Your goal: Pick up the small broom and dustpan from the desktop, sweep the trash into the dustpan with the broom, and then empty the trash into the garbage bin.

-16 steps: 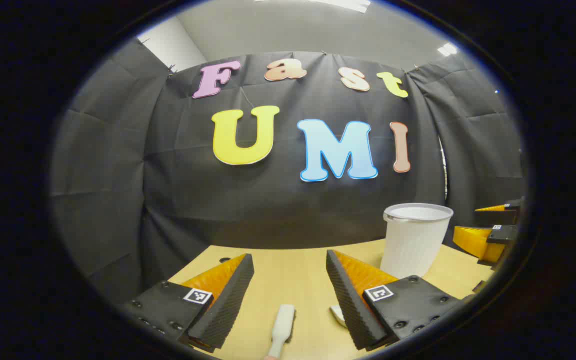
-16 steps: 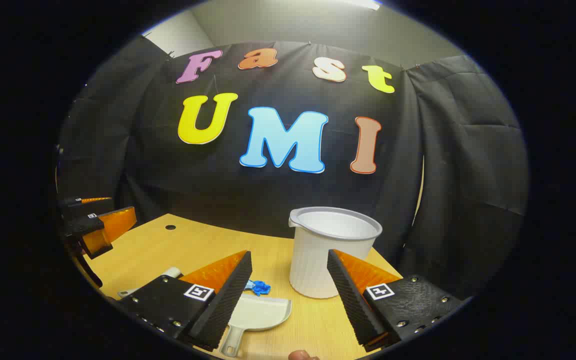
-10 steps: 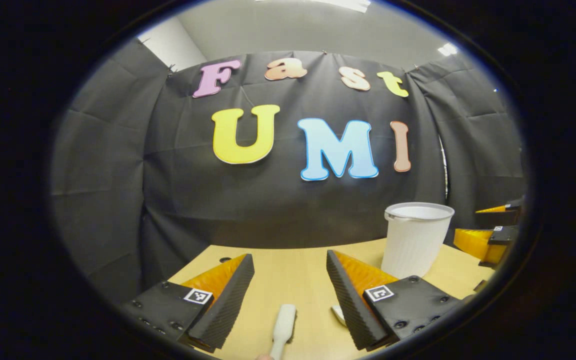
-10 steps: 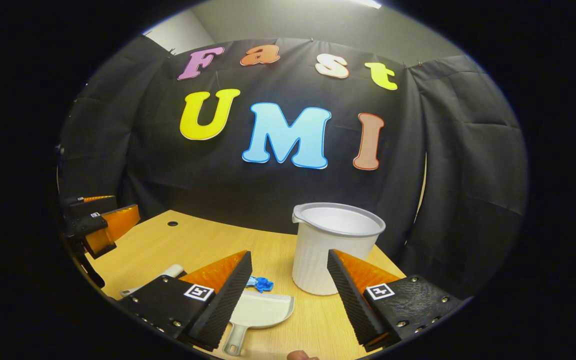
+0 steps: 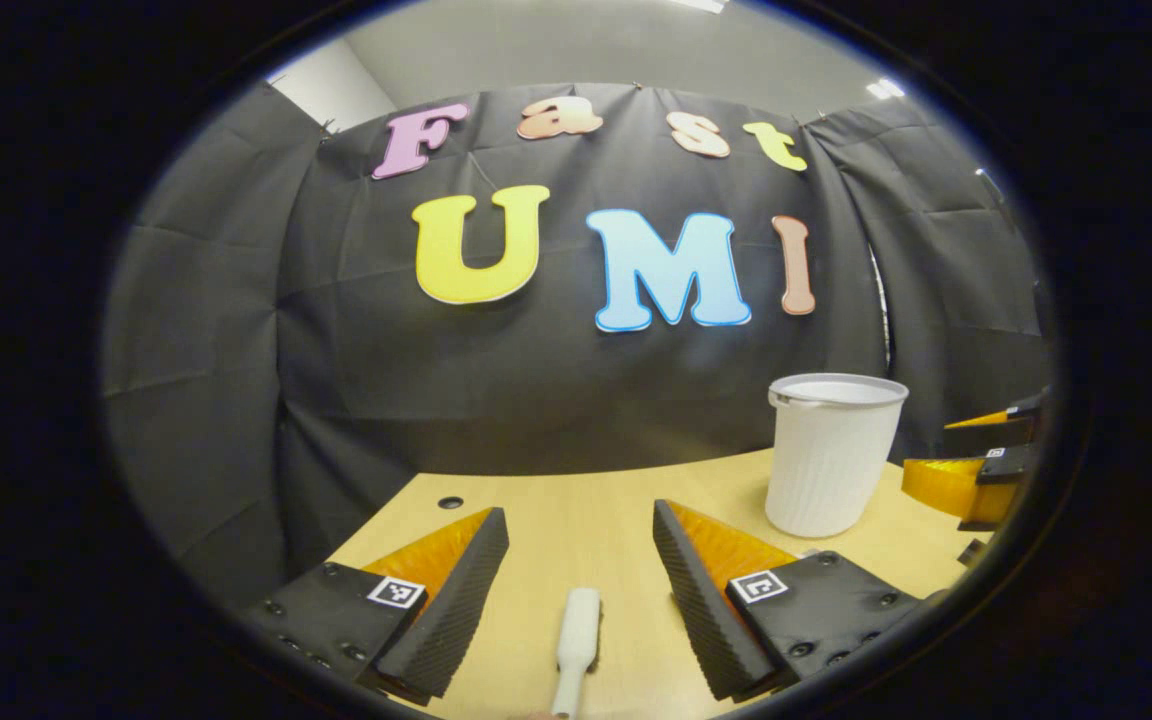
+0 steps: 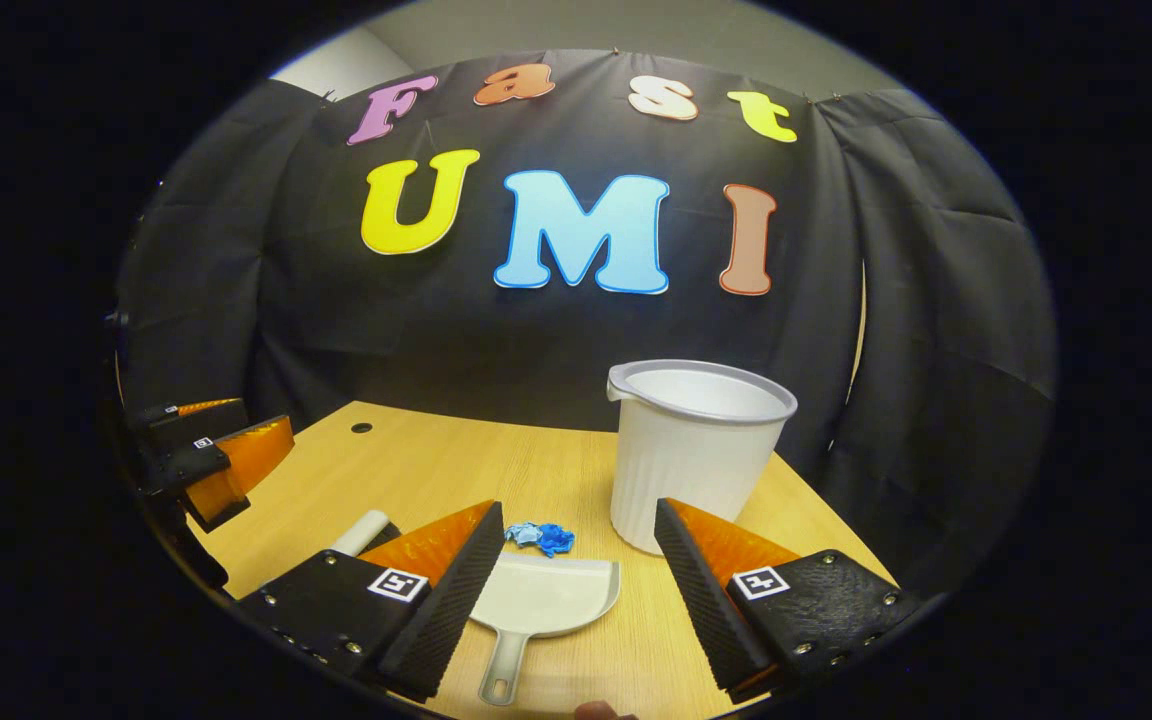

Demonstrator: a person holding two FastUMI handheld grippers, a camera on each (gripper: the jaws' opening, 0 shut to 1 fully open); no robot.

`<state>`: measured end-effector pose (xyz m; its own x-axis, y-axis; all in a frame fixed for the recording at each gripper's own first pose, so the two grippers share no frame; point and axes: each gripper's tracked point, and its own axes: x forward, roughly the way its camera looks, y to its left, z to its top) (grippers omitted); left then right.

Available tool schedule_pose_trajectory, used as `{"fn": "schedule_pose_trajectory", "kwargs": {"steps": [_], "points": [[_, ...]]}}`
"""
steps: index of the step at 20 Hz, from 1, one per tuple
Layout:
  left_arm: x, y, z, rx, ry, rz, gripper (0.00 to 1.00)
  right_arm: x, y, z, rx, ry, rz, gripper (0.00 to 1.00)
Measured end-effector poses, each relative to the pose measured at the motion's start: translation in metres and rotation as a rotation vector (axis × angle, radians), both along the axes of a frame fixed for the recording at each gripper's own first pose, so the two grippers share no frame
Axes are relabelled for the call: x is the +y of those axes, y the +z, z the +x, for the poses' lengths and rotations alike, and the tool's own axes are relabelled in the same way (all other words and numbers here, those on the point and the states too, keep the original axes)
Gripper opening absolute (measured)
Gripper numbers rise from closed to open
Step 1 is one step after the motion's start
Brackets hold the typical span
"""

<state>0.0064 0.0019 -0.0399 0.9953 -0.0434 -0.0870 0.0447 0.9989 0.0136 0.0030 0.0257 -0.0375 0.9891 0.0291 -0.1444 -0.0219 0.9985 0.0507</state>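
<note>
Desktop of pale wood fills the lower part of the left gripper view, backed by black cloth. The left gripper hangs over it with its jaws wide apart and nothing between them. The white broom handle lies flat on the wood in the gap, touching neither finger; its brush end is cut off at the bottom edge. A white ribbed garbage bin stands upright to the right, and the right gripper shows just beyond it at the far edge.

In the right gripper view, the right gripper is likewise wide open and empty. Below it the white dustpan lies flat, handle toward the camera. Crumpled blue trash sits at the pan's far edge, possibly touching it. The bin stands just right of both. The left gripper appears far left.
</note>
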Motion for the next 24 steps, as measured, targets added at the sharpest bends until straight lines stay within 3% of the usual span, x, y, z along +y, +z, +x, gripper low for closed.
{"fn": "schedule_pose_trajectory", "kwargs": {"steps": [12, 24], "points": [[0.003, -0.117, 0.006, 0.353, -0.097, -0.001, 0.95, 0.034, -0.069, -0.002, 0.239, 0.040, 0.028, 0.95], [0.020, -0.224, -0.006, 0.734, -0.115, 0.013, 0.95, 0.062, -0.172, -0.005, 0.611, 0.091, 0.008, 0.95]]}}
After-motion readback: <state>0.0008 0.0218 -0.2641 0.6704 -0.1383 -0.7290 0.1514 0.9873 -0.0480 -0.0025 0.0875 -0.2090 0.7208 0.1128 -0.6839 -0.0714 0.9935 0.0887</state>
